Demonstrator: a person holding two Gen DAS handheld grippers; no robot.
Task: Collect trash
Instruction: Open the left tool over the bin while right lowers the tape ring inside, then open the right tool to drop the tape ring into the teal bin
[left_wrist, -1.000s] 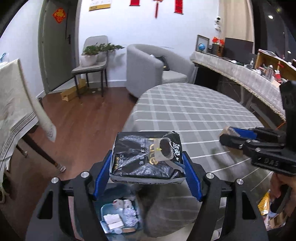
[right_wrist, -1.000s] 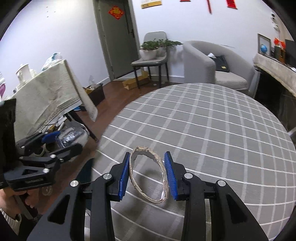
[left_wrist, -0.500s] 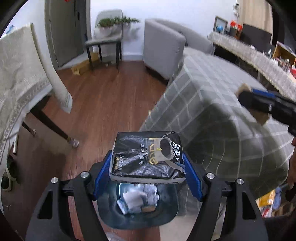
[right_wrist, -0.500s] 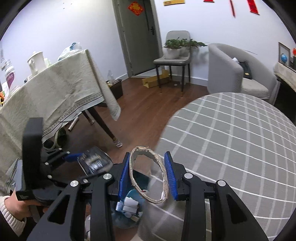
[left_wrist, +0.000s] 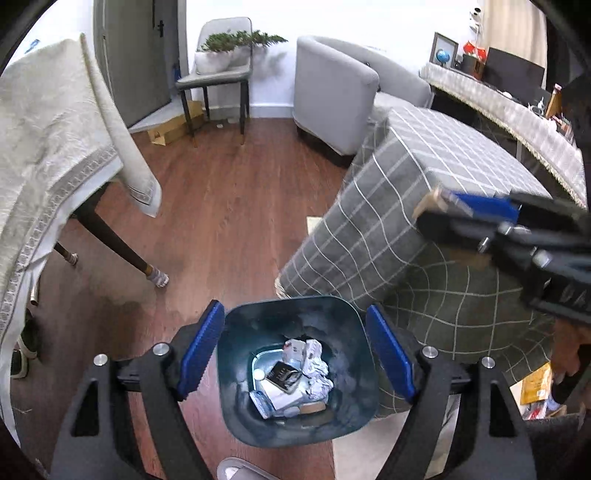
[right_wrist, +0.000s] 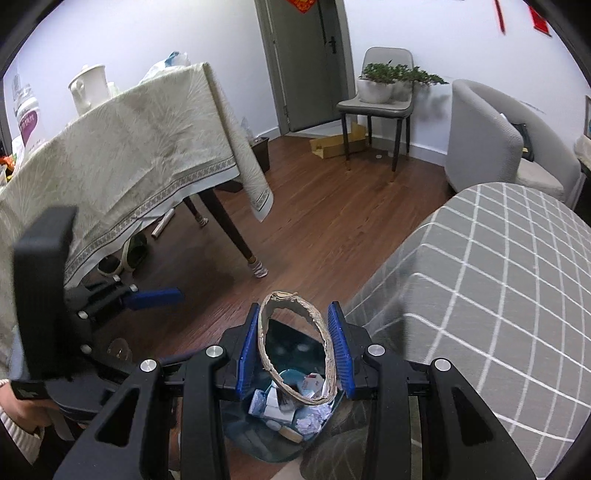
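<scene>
A dark teal trash bin (left_wrist: 236, 406) stands on the floor beside the grey checked table; it holds crumpled paper, small boxes and a black packet (left_wrist: 283, 374). My left gripper (left_wrist: 295, 354) is open and empty right above the bin. My right gripper (right_wrist: 295, 347) is shut on a torn cardboard ring (right_wrist: 325, 332) and holds it over the bin (right_wrist: 288, 332). The right gripper also shows in the left wrist view (left_wrist: 436, 206), and the left gripper in the right wrist view (right_wrist: 173, 295).
The round table with a grey checked cloth (left_wrist: 424, 177) is to the right of the bin. A table with a beige cloth (right_wrist: 122, 155) and dark legs stands left. A grey armchair (left_wrist: 332, 96) and a chair with a plant (left_wrist: 218, 66) stand behind.
My left gripper has opened and the black packet has dropped into the bin. Both grippers have swung from the table to over the bin, the right still holding the ring.
</scene>
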